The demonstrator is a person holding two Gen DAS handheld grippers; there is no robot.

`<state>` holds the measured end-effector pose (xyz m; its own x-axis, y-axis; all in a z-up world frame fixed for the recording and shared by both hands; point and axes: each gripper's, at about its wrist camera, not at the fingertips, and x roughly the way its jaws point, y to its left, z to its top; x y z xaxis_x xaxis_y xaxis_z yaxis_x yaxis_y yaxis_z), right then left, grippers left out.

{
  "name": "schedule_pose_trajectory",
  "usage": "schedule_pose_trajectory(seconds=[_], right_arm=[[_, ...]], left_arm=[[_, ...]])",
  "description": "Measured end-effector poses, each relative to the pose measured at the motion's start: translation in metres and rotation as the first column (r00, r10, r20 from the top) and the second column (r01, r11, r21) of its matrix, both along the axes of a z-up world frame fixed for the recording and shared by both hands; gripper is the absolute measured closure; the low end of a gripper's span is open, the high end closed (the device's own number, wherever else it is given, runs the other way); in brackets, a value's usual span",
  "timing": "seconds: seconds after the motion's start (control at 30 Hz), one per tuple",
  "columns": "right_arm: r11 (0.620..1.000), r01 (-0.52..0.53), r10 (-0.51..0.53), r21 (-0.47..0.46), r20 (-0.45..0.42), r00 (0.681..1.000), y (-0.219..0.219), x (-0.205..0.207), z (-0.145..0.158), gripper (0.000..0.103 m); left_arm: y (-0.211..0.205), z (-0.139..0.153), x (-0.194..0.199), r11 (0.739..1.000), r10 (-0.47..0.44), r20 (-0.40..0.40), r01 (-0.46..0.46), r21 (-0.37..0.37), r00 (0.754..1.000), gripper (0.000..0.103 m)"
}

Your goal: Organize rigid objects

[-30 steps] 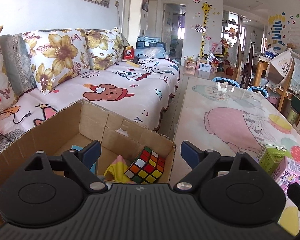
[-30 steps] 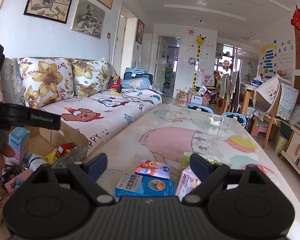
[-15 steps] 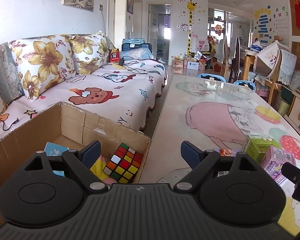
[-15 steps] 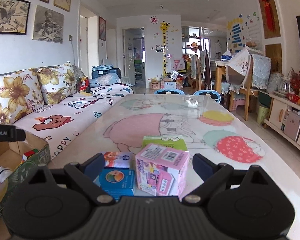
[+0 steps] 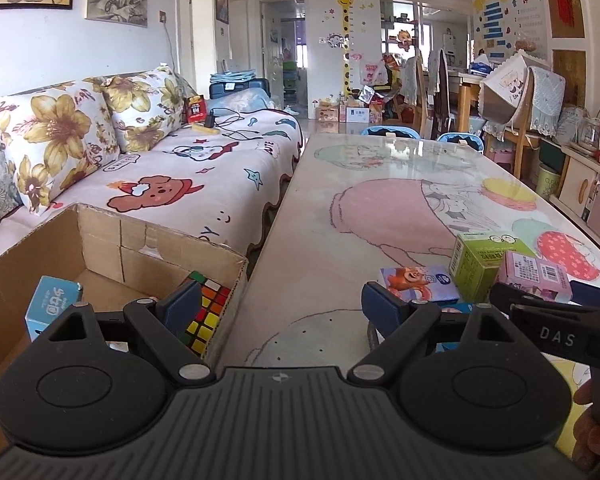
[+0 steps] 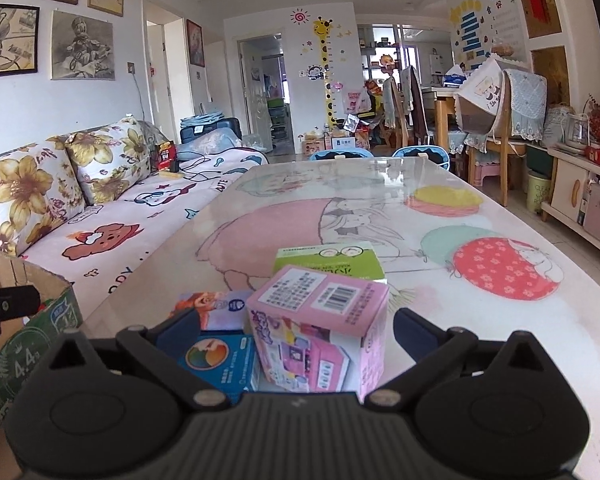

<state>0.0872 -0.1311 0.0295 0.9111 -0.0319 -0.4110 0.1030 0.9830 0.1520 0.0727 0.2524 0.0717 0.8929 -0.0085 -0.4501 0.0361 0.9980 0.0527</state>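
Observation:
A pink box (image 6: 320, 328) stands on the table between the fingers of my open right gripper (image 6: 296, 330); nothing is gripped. A blue box (image 6: 220, 362) lies at its left, a flat cartoon box (image 6: 212, 308) behind that, a green box (image 6: 328, 258) behind the pink one. My left gripper (image 5: 280, 300) is open and empty over the table's left edge, beside the cardboard box (image 5: 100, 236). That box holds a Rubik's cube (image 5: 204, 312) and a light blue box (image 5: 52, 304). In the left wrist view the pink box (image 5: 536, 276), green box (image 5: 480, 260) and right gripper (image 5: 556, 316) show at right.
The long table (image 6: 380, 216) with a cartoon cloth runs ahead. A sofa (image 5: 160, 184) with floral cushions lies along the left, behind the cardboard box. Chairs and a dining table stand at the far end.
My right gripper has swung right and closed in on the pink box, which now sits between its fingers. My left gripper has moved right, from over the cardboard box to the table edge.

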Motion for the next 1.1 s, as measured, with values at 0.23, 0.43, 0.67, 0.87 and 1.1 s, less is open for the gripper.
schedule_pose_trajectory(seconds=[0.23, 0.43, 0.67, 0.87, 1.1], right_arm=[[0.998, 0.002, -0.001, 0.059, -0.027, 1.0, -0.018, 0.009, -0.005, 0.001], [0.997, -0.042, 0.043, 0.058, -0.03, 0.999, -0.017, 0.015, -0.004, 0.003], [0.997, -0.074, 0.074, 0.017, -0.044, 0.996, -0.023, 0.017, -0.004, 0.02], [0.997, -0.073, 0.073, 0.012, -0.035, 0.997, -0.039, 0.01, 0.0, 0.02], [0.999, -0.043, 0.043, 0.014, -0.03, 0.999, -0.059, 0.005, 0.002, 0.02]], left_arm=[[-0.003, -0.008, 0.007, 0.999, -0.051, -0.065, 0.05, -0.018, 0.997, 0.0], [-0.008, -0.012, 0.009, 0.994, -0.102, -0.11, 0.099, -0.035, 0.989, 0.0], [-0.018, -0.018, 0.009, 0.982, -0.19, -0.154, 0.186, -0.04, 0.969, 0.0], [-0.019, -0.023, 0.018, 0.981, -0.191, -0.182, 0.186, -0.046, 0.965, 0.0], [-0.022, -0.027, 0.023, 0.984, -0.174, -0.209, 0.162, -0.074, 0.962, 0.0]])
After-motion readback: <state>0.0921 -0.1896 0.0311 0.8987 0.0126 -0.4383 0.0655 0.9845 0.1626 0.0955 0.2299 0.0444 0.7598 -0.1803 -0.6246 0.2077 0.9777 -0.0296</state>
